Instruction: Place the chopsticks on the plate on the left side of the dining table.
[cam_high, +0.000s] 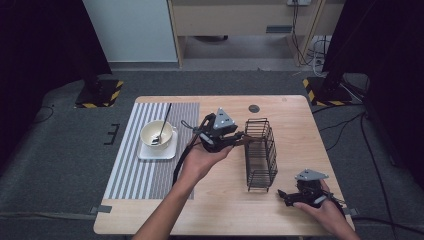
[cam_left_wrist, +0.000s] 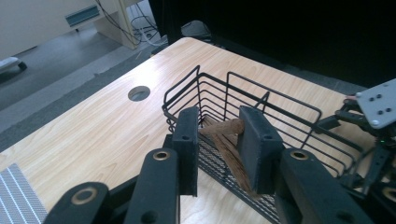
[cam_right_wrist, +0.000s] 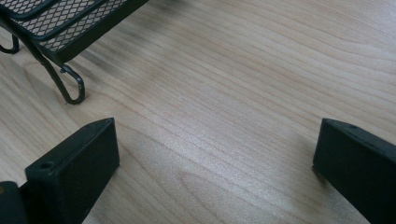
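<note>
Your left forearm reaches from the bottom edge toward mid-table, wrist bent right, bringing the left gripper (cam_high: 231, 138) level with the near rim of the wire basket (cam_high: 261, 152). Your right hand rests low at the table's (cam_high: 295, 112) right front corner; the right gripper (cam_high: 287, 196) lies just above the wood, jaws spread wide with nothing between them.

Wire basket: black, oblong, mesh floor, looped wire feet, standing right of centre. A brown wooden utensil (cam_left_wrist: 227, 144) leans over its rim, lower end on the mesh.

Left gripper: jaws partly closed; the utensil's upper end sits between the pads, touching the right one.

Bowl (cam_high: 157, 135): cream, round, on a square white saucer (cam_high: 169, 151) on a grey striped mat (cam_high: 145, 150), with a dark spoon (cam_high: 163, 127) in it
</note>
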